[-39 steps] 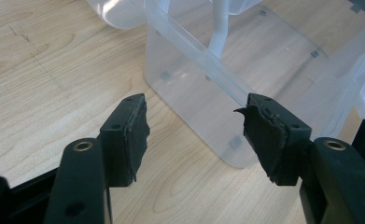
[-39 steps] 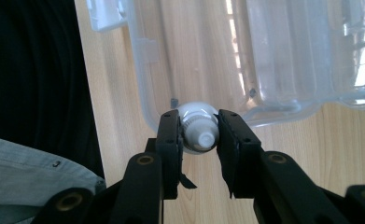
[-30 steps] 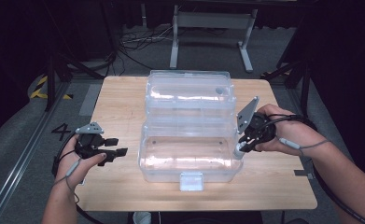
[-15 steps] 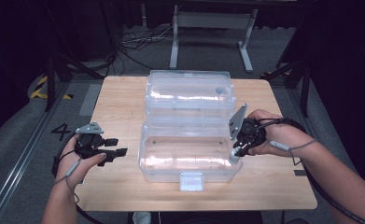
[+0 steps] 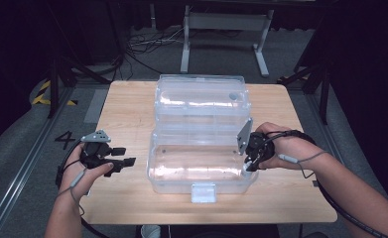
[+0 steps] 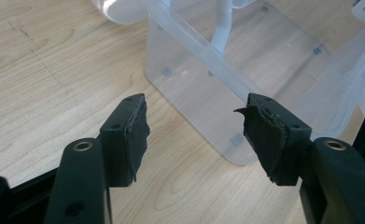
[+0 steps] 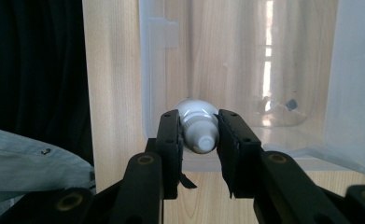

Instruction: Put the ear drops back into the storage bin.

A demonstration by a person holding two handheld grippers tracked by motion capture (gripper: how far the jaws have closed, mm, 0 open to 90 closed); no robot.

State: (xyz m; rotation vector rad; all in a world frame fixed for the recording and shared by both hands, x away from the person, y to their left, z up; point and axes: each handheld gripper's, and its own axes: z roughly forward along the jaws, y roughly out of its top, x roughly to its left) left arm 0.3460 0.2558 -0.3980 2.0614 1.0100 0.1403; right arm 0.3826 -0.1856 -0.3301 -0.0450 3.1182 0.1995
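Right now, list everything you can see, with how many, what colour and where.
Clear plastic storage box: one, transparent, middle of the table, open, its lid folded back on the far side.
White latch tab: one, on the box's near wall.
White screw-cap tube: one, between the right tool's pads, over the box's right end.
Light wooden table: one, under the box.
Grey metal stand: one, on the floor beyond the table.
Black cables: several, on the grey floor behind the table.
Left tool: one, black, jaws open with nothing between them, left of the box above the tabletop.
Right tool: one, black, closed on the tube.
Hands: two, one on each tool.
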